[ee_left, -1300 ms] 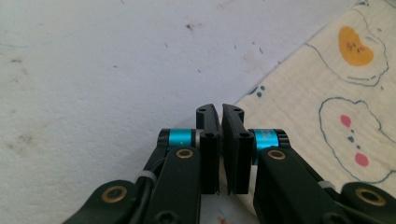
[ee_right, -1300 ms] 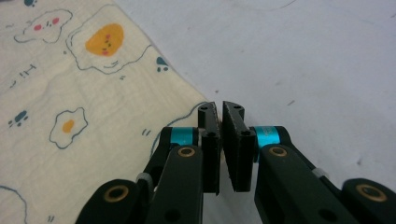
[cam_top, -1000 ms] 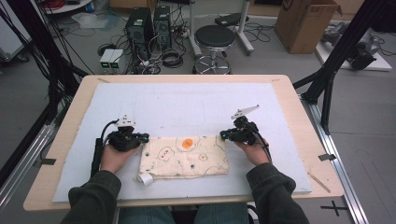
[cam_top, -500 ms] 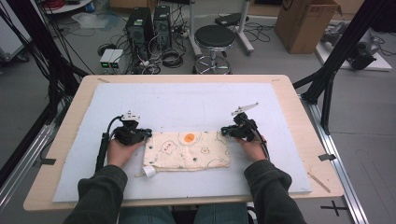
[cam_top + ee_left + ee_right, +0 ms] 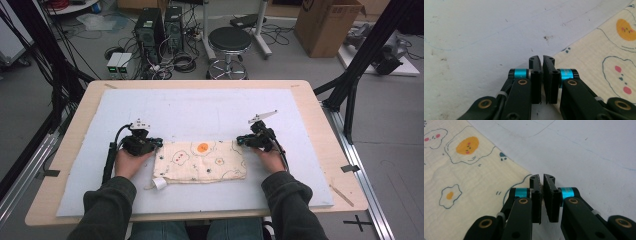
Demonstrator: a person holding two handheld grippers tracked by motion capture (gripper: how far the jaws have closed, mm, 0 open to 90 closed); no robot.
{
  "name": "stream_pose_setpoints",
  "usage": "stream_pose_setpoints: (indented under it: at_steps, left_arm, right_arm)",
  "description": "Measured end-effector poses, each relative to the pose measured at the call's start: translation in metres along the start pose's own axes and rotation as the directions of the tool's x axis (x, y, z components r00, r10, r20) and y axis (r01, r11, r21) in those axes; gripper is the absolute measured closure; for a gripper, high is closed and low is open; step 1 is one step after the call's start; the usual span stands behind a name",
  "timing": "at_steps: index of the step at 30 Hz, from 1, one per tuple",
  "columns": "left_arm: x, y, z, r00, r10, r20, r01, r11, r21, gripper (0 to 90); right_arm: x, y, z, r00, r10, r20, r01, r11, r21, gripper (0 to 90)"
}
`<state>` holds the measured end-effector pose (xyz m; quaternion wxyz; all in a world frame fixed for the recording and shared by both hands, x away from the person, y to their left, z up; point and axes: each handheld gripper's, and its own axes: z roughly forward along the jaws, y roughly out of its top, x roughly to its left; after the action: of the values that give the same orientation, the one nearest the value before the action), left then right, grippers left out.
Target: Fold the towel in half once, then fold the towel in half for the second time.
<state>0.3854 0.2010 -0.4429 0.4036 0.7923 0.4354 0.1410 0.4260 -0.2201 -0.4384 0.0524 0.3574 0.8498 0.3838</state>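
Both hand-held grippers, left (image 5: 156,143) and right (image 5: 240,141), pinch the cloth's (image 5: 200,161) far corners at frame centre, likely ready to fold it.

Black stool (image 5: 229,40), cardboard box (image 5: 327,22) — computer towers (image 5: 161,25)

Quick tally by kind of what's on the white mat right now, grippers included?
Cream cloth printed with fried eggs: 1
Black two-jaw grippers: 2, left gripper and right gripper, each with jaws pinched on a far corner of the cloth
White mat: 1
Total: 4
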Motion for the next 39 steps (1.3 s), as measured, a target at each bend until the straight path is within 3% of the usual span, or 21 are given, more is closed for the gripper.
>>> stream_pose_setpoints:
  at_steps: [13, 28, 35, 39]
  left_arm:
    - [0.001, 0.001, -0.001, 1.0000, 0.008, 0.003, -0.008, 1.0000, 0.001, 85.2]
    - [0.000, 0.003, -0.007, 1.0000, -0.004, -0.001, 0.004, 0.9992, -0.039, 85.4]
    - [-0.002, 0.005, -0.013, 0.9999, 0.011, 0.005, -0.011, 0.9987, -0.050, 85.4]
    - [-0.002, 0.007, -0.019, 0.9996, 0.023, 0.016, -0.023, 0.9981, -0.058, 85.5]
  right_arm:
    - [-0.002, 0.000, 0.000, 0.9999, 0.008, -0.014, -0.008, 1.000, -0.008, 85.0]
    - [0.000, 0.002, -0.004, 0.9998, 0.003, -0.019, -0.004, 0.999, -0.032, 85.1]
    - [0.003, 0.002, -0.008, 0.9997, -0.002, -0.025, 0.002, 0.999, -0.037, 85.2]
    - [0.004, 0.003, -0.014, 0.9994, -0.007, -0.035, 0.004, 0.998, -0.068, 85.2]
